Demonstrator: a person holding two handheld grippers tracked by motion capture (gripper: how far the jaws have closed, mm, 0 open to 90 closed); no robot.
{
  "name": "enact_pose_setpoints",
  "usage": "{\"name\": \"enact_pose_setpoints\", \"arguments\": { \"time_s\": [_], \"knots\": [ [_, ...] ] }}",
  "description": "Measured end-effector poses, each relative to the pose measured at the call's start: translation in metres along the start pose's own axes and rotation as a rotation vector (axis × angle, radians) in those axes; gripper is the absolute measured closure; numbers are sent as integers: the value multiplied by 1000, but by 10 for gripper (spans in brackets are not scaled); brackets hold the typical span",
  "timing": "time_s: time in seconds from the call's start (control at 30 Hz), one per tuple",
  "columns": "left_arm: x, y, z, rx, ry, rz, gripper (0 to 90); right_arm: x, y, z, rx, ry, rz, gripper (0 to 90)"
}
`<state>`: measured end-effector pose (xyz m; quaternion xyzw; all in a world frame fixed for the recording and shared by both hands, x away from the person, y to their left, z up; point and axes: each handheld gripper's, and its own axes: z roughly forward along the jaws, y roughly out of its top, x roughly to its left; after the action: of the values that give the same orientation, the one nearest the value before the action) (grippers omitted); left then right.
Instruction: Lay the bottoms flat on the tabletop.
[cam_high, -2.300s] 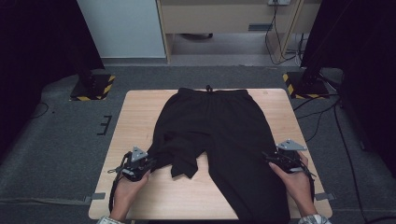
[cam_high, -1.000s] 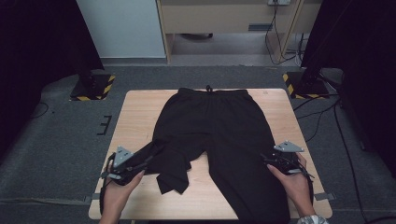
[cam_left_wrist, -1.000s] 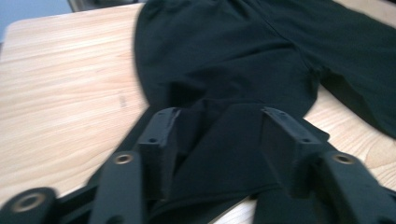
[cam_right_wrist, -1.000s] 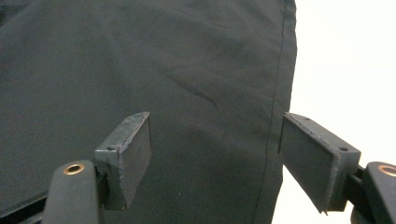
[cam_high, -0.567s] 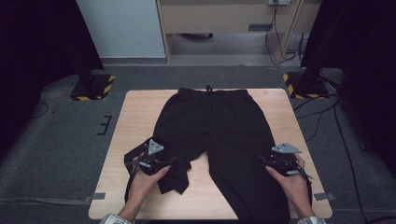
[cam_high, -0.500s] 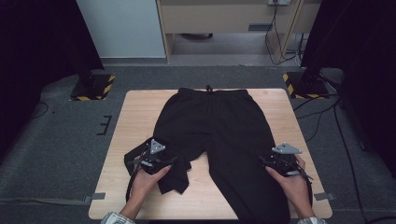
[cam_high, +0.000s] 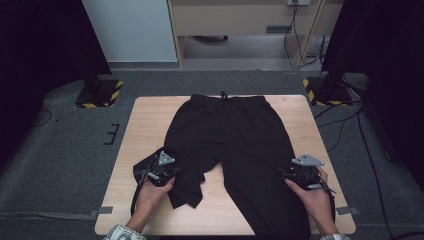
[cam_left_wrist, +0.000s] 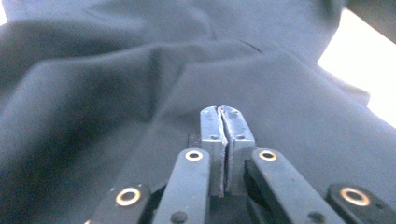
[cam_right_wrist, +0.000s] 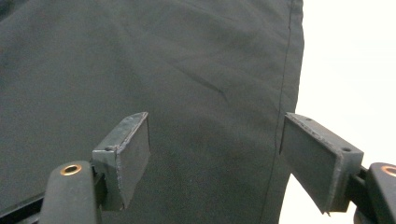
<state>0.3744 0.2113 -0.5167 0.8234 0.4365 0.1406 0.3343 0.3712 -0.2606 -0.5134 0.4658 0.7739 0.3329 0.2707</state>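
Left gripper (cam_left_wrist: 223, 114) just snapped closed, pinching a fold of crumpled leg of black fabric trousers (cam_high: 235, 135); right gripper (cam_right_wrist: 215, 154) gaping wide over the other leg. Folding likely resumes.

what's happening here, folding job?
A person works a pair of black trousers spread on a wooden table, a claw in each hand. The left claw sits on the bunched, folded-back left leg; its jaws have just been closing and now meet, though whether cloth is pinched between them can't be told. The right claw is open over the flat right leg, straddling its outer seam near the table edge. Looks like mid-fold or straightening.
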Motion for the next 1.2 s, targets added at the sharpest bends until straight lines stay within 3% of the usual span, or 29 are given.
{"name": "enact_pose_setpoints", "arguments": {
  "time_s": [0.17, 0.3, 0.33, 0.5, 0.63, 0.73, 0.8, 0.9, 0.97, 1.03, 1.1, 1.2],
  "knots": [
    [-7, -9, -13, 12, -28, 24, 893, -2, 0, -1, -3, -3, 8, 246],
    [-12, -19, -30, 10, -51, 47, 894, -4, 0, -1, -6, -4, 8, 246],
    [-13, -27, -41, 1, -63, 40, 894, -4, 0, -2, -5, -6, 11, 246],
    [-13, -48, -67, -12, -52, 49, 894, -5, 0, -2, -5, -8, 3, 246],
    [-9, -50, -73, -53, -46, 35, 891, -4, 0, -1, -6, -13, 6, 245],
    [-11, -45, -70, -68, -37, 54, 870, -3, 0, -1, -4, -13, 7, 245],
    [-11, -32, -58, -112, 4, 43, 719, -2, 1, 0, -2, -12, -2, 245],
    [-8, -19, -46, -142, 22, 24, 524, -1, 0, 2, 3, -10, -6, 244],
    [-4, -14, -33, -128, 41, 18, 411, 1, 1, 2, 4, -7, -8, 242],
    [3, -9, -21, -122, 42, -12, 357, 2, 1, 2, 5, -3, -13, 241],
    [5, -7, -17, -117, 45, -17, 310, 2, 1, 2, 4, -1, -12, 240],
    [13, -2, 3, -86, 29, -37, 265, 3, 1, 3, 4, 0, -13, 238]
  ]
}}
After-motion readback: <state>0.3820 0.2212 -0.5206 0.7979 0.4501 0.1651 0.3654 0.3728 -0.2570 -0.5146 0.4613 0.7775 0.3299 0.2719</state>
